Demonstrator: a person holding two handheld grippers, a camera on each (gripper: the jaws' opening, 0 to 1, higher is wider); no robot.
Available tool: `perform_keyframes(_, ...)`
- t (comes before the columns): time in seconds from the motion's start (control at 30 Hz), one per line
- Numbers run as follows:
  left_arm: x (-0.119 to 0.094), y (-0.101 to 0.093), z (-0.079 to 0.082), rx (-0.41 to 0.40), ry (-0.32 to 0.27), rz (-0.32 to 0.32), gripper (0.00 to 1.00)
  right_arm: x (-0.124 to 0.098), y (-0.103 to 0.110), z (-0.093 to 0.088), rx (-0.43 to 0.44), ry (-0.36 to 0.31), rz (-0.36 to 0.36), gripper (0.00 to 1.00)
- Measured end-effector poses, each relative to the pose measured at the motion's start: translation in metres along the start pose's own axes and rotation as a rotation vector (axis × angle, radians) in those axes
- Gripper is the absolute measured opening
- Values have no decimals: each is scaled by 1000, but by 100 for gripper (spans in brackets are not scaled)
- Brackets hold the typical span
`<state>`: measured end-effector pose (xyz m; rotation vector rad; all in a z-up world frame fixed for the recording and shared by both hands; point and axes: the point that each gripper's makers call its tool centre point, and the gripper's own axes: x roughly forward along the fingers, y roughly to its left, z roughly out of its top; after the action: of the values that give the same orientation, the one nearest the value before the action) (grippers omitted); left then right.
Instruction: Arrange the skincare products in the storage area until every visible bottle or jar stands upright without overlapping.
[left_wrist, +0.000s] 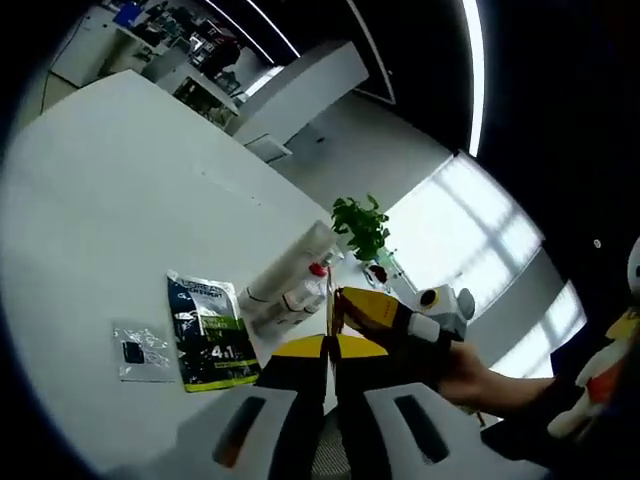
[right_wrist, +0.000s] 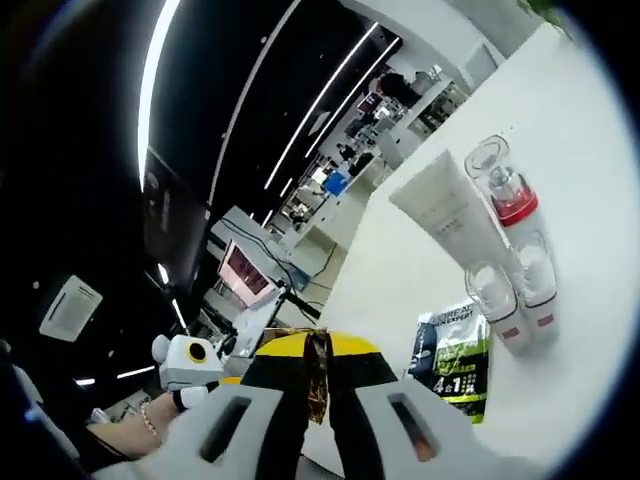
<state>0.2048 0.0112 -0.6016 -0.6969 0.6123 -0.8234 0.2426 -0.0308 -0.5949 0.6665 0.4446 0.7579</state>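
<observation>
**Skincare cluster near the table edge, both grippers held back from it**

Left gripper view: the left gripper (left_wrist: 328, 375) rises from the bottom centre, its two jaws pressed together with only a thin dark seam between them and nothing held. The white table (left_wrist: 120, 200) spreads across the left and centre of the frame, with a wide bare stretch toward the upper left. At lower left centre lie a dark-and-green sachet (left_wrist: 210, 335) and, just to its left, a small clear packet (left_wrist: 143, 352), apart from each other. Right of the sachet, near the table's far edge, a white tube (left_wrist: 290, 265) and small bottles (left_wrist: 300, 300) sit close together. The right gripper (left_wrist: 395, 320) enters from the right, held by a hand (left_wrist: 480, 375), near the cluster. A green plant (left_wrist: 360, 225) stands beyond the edge.

Right gripper view: the right gripper (right_wrist: 318, 385) comes up at bottom centre, jaws closed on each other, empty. The table occupies the right side, its edge running diagonally through the centre. The tube (right_wrist: 445, 210), a red-collared bottle (right_wrist: 505, 185) and two small clear bottles (right_wrist: 515, 290) cluster at right, the sachet (right_wrist: 452, 358) below them. The left gripper (right_wrist: 190, 365) shows at lower left, off the table.
</observation>
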Motion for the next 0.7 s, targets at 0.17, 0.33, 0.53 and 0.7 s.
perform_keyframes(0.17,-4,15,2,-9,5,23,0,10,5,-3,-197,57,-4,3)
perform_keyframes(0.33,-6,29,0,-8,16,62,0,24,4,-12,-378,107,-37,1)
perform_keyframes(0.53,-9,60,1,90,69,166,0,46,-6,-28,-424,168,-79,1)
perform_keyframes(0.7,-9,85,5,110,89,219,0,65,-14,-38,-441,207,-109,1)
